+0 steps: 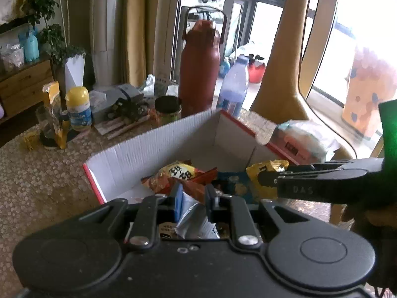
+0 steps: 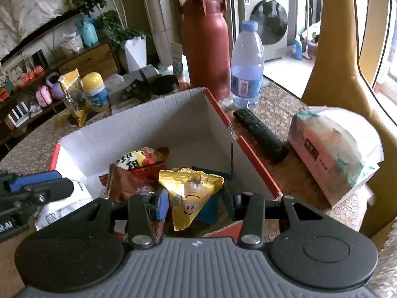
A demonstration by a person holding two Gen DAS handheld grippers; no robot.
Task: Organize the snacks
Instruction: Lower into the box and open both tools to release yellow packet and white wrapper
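- The left gripper (image 1: 193, 200) pinches a silver-white packet (image 1: 192, 219) between its blue pads, over the near edge of the box (image 1: 148, 139).
- The right gripper (image 2: 196, 204) is spread, with a yellow candy bag (image 2: 189, 193) lying between its fingers and touching the left one.
- Beyond them, orange and red snack packets (image 2: 141, 161) lie inside the box.
- On the bench (image 2: 292, 171) behind the box stand a maroon flask (image 2: 207, 47) and a water bottle (image 2: 247, 67).
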